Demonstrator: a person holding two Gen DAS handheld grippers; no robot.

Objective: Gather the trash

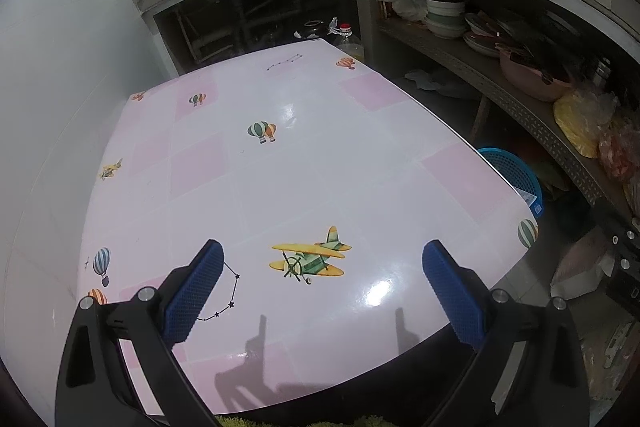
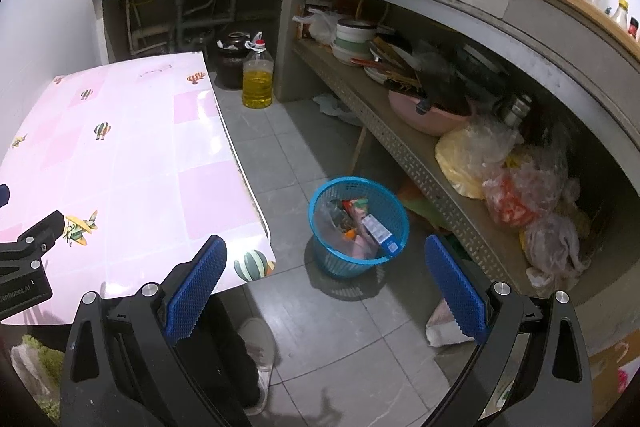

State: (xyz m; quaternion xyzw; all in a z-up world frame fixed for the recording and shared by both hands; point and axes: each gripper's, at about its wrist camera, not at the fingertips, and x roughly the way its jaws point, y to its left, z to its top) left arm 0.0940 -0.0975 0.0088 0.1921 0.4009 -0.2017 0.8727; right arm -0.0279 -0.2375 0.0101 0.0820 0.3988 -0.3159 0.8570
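A blue mesh trash basket point(image 2: 324, 195) stands on the grey tiled floor right of the pink table point(image 2: 132, 155). It holds several pieces of trash, among them a blue-and-white carton point(image 2: 378, 231) and wrappers. Its rim also shows past the table's right edge in the left wrist view point(image 1: 516, 171). My right gripper point(image 2: 324, 279) is open and empty, above the floor just in front of the basket. My left gripper point(image 1: 322, 287) is open and empty, over the near part of the table point(image 1: 304, 163). I see only printed pictures on the tabletop.
A bottle of yellow oil point(image 2: 258, 79) and a dark jar point(image 2: 232, 59) stand on the floor beyond the table. A low shelf point(image 2: 404, 147) on the right holds bowls, a pink basin and plastic bags. A counter with a sink runs behind. A shoe point(image 2: 260, 355) is below.
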